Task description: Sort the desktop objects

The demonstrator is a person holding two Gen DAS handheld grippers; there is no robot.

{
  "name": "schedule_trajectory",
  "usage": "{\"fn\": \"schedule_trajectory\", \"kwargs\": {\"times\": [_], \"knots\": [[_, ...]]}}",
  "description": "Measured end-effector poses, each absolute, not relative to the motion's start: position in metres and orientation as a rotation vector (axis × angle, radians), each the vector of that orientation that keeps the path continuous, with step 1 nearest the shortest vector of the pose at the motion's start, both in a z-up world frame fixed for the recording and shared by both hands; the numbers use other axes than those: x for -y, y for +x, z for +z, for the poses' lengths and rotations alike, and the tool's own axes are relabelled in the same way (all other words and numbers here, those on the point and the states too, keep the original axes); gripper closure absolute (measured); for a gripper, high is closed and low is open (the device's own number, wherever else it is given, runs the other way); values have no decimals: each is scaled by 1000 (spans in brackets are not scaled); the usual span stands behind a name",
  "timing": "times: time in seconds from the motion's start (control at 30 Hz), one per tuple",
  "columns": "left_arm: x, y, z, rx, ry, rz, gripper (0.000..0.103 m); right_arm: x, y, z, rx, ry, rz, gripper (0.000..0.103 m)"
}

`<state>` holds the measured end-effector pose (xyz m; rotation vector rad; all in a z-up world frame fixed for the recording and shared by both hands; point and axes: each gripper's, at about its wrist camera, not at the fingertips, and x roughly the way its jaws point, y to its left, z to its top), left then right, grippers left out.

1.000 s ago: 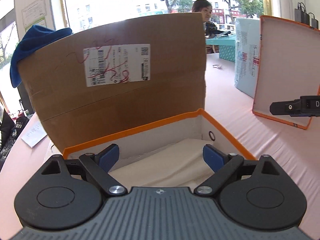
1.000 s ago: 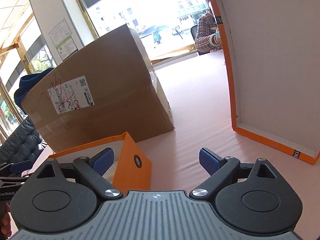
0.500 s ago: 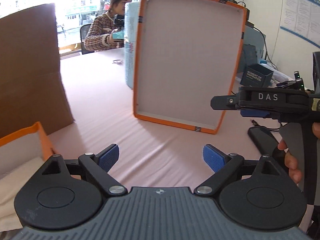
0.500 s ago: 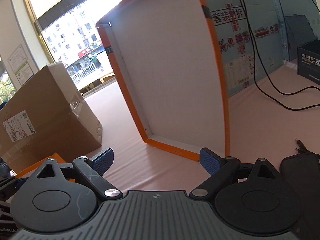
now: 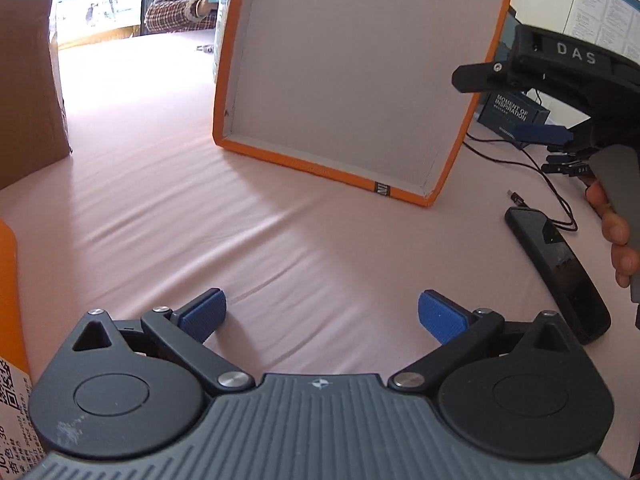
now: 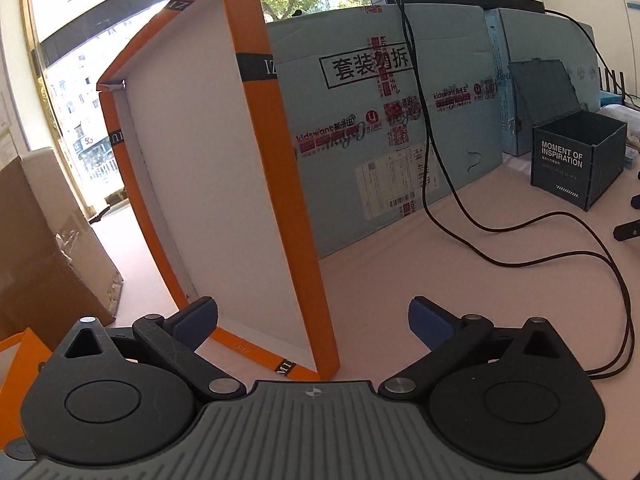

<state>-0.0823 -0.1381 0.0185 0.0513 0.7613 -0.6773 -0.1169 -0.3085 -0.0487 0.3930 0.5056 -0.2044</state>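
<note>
Orange-edged and white inside, the box lid stands propped on its long edge in the upper middle of your left wrist view, tilted back, its lower rim resting on the pink tablecloth. In your right wrist view the same lid fills the left half of the frame, leaning against the pale blue carton behind it, and its near corner sits low in the frame between your fingers.

Your left gripper has just been opening; its blue pads stand spread wide over bare cloth with nothing between them. Your right gripper has likewise just been opening, its jaws spread as far apart; the lid's corner shows between them, but the pads do not press on it. From the left wrist view you can see that right gripper at the upper right, with your hand wrapped on its grey handle.

A black phone lies flat at the right of the left wrist view, just beside your hand, with a black cable ending near its far end. In the right wrist view the dark blue open box marked "MOMENT OF INSPIRATION" stands at the upper right, and cables loop across the cloth. A brown cardboard box sits at the left edge, and an orange box corner shows at the lower left. A person in a checked top sits at the upper left of the left wrist view.
</note>
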Motion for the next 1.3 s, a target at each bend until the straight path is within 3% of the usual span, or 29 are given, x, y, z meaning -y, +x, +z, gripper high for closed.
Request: {"fn": "schedule_trajectory", "kwargs": {"times": [0.3, 0.6, 0.73, 0.8, 0.87, 1.0, 1.2, 1.3], "knots": [[150, -92, 6, -658, 212, -614, 0, 298, -81, -62, -522, 345, -204, 0], [148, -91, 6, -658, 214, -615, 0, 294, -63, -53, -371, 285, -304, 5], [149, -89, 4, -659, 212, -615, 0, 298, -54, -51, -410, 359, -311, 26], [148, -89, 4, -659, 211, -615, 0, 297, -51, -51, -421, 373, -294, 45], [148, -89, 4, -660, 210, -615, 0, 293, -48, -52, -418, 344, -303, 46], [147, -88, 3, -660, 210, -615, 0, 289, -52, -50, -408, 333, -273, 65], [147, -88, 4, -659, 209, -615, 0, 272, -68, -34, -375, 214, -210, 83], [146, -87, 4, -659, 195, -618, 0, 263, -80, -26, -350, 136, -219, 85]]}}
